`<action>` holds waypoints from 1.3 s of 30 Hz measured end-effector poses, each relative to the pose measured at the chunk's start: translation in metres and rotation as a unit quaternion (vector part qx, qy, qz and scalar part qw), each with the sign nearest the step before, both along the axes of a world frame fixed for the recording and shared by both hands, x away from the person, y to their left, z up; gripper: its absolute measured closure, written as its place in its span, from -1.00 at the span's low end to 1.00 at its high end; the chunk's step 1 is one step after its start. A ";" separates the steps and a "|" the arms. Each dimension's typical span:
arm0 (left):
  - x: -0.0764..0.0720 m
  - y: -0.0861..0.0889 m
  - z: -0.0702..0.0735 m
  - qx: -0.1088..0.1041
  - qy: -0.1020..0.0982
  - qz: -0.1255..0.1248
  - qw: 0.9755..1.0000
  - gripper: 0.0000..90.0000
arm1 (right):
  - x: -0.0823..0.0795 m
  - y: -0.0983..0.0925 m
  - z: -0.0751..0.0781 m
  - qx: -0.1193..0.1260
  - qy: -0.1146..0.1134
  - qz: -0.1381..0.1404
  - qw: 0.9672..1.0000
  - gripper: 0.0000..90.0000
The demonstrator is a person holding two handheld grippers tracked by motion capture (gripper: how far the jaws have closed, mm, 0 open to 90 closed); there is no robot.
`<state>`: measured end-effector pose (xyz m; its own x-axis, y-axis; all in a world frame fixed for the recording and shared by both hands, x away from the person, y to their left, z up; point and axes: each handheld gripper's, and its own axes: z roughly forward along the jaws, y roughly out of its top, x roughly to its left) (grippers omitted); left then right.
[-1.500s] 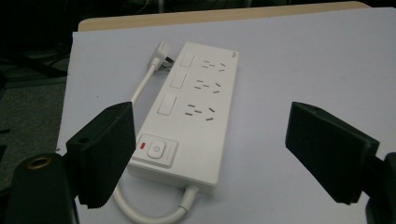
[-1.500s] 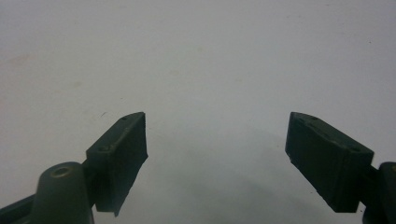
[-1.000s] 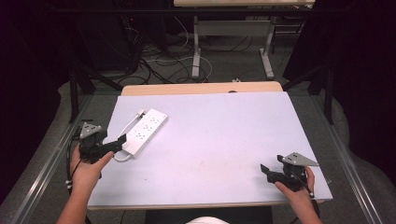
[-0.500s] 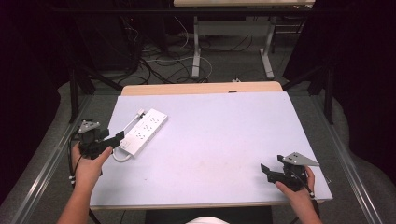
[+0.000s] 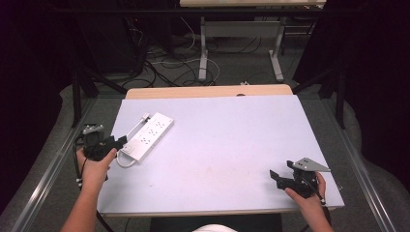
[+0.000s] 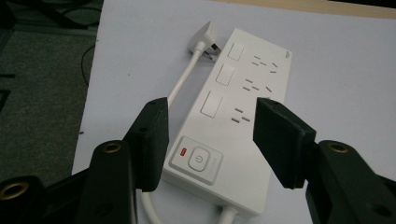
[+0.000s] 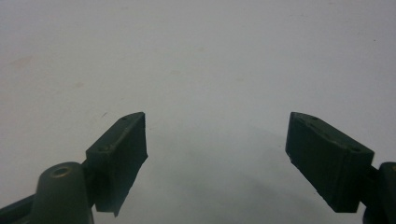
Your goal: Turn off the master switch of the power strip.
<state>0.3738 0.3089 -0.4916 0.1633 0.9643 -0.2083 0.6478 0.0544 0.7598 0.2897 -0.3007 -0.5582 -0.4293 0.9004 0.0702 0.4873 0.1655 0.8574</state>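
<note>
A white power strip (image 5: 147, 136) lies slantwise on the left part of the pale table (image 5: 227, 145), its cord looped beside it. In the left gripper view the strip (image 6: 247, 88) shows a power button (image 6: 198, 159), three switches, and its plug (image 6: 208, 39) resting by the far end. My left gripper (image 6: 212, 126) has its jaws on either side of the strip's near end; they have just been closing, and I see no pad pressing on it. At the table's front right my right gripper (image 5: 276, 178) stands open over bare table (image 7: 215, 56).
A wooden strip (image 5: 208, 91) borders the table's far edge. Beyond it stand desk legs (image 5: 203, 48) and loose cables on the floor. Metal rails (image 5: 53, 164) run along both sides of the table.
My left gripper has edged toward the near end of the power strip and its jaws have narrowed around it. The right gripper has stayed where it was.
</note>
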 end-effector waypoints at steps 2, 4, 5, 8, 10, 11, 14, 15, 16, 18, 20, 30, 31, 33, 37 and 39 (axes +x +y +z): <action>0.002 0.001 0.000 0.006 0.014 -0.003 1.000 0.06 | 0.000 0.000 0.000 0.001 -0.001 0.002 1.000 -0.56; 0.004 0.001 0.000 0.008 0.016 -0.002 1.000 0.11 | 0.000 0.000 -0.001 0.000 -0.001 0.002 1.000 -0.56; 0.005 0.001 0.000 0.007 0.017 0.000 1.000 0.12 | 0.000 0.000 -0.001 0.001 0.002 0.004 1.000 -0.56; 0.007 0.001 0.000 0.005 0.018 0.001 1.000 0.19 | 0.001 -0.001 -0.001 0.002 0.002 0.003 1.000 -0.56; 0.008 0.000 0.000 0.009 0.024 0.000 1.000 0.25 | 0.001 -0.001 -0.001 0.003 0.003 0.003 1.000 -0.56; 0.009 0.001 0.000 0.014 0.025 -0.006 1.000 0.26 | 0.001 -0.001 -0.001 0.003 0.004 0.003 1.000 -0.57; 0.011 0.000 0.001 0.014 0.034 -0.009 0.999 0.34 | 0.001 0.000 -0.001 0.003 0.003 0.004 1.000 -0.57; 0.012 0.000 0.001 0.014 0.038 -0.011 0.999 0.37 | 0.001 0.000 -0.001 0.003 0.003 0.005 1.000 -0.57; 0.013 -0.001 0.000 0.014 0.035 -0.010 0.999 0.41 | 0.001 0.000 -0.001 0.003 0.003 0.005 1.000 -0.57; 0.014 -0.002 0.000 0.017 0.040 -0.009 0.999 0.47 | 0.001 0.000 -0.002 0.003 0.001 0.002 1.000 -0.57; 0.015 -0.003 0.000 0.020 0.043 -0.007 0.999 0.51 | 0.001 -0.001 -0.001 0.003 0.004 0.002 1.000 -0.57; 0.023 -0.006 -0.004 0.032 0.068 -0.005 0.997 0.81 | 0.002 -0.001 -0.002 0.003 0.004 0.006 1.000 -0.57; 0.023 -0.007 -0.004 0.030 0.072 -0.005 0.997 0.84 | 0.002 -0.001 -0.002 0.003 0.004 0.006 1.000 -0.57; 0.024 -0.008 -0.005 0.033 0.077 -0.005 0.997 0.89 | 0.002 -0.001 -0.002 0.004 0.003 0.006 1.000 -0.57; 0.027 -0.010 -0.007 0.037 0.083 -0.006 0.996 0.97 | 0.002 -0.001 -0.002 0.004 0.004 0.006 1.000 -0.57; 0.028 -0.010 -0.008 0.040 0.091 -0.010 0.995 1.00 | 0.002 -0.002 -0.002 0.004 0.004 0.006 1.000 -0.57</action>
<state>0.4015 0.2986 -0.4993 0.1500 0.9759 -0.1584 0.7760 -0.0169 0.6306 0.2914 -0.3023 -0.5603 -0.4394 0.8946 0.0816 0.4921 0.1637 0.8550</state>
